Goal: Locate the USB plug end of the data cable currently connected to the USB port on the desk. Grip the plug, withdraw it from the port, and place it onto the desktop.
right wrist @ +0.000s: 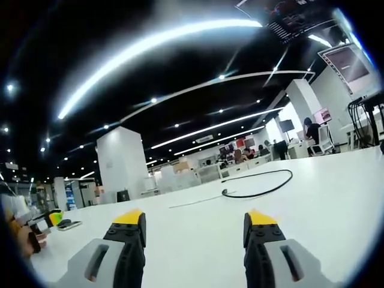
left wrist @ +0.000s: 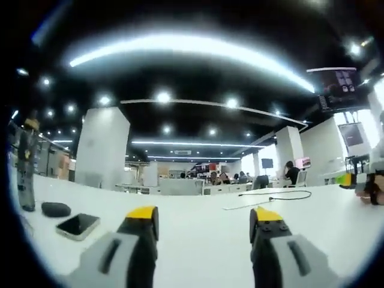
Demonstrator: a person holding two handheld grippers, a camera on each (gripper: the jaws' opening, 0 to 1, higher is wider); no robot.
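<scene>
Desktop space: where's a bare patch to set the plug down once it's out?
Bare white desktop lies between the right gripper and the black cable. In the left gripper view, the edge by the phone and dark pouch is crowded.

On the white desk [left wrist: 198, 231] in the left gripper view we see a smartphone [left wrist: 78, 225] lying flat with its dark screen up, and just beyond it a dark oval pebble-like object [left wrist: 56, 209]. Behind both, we find a white square pillar [left wrist: 102, 148]. Far off we make out seated people [left wrist: 293, 172] at other desks, and long ceiling light strips [left wrist: 186, 45] overhead
</scene>
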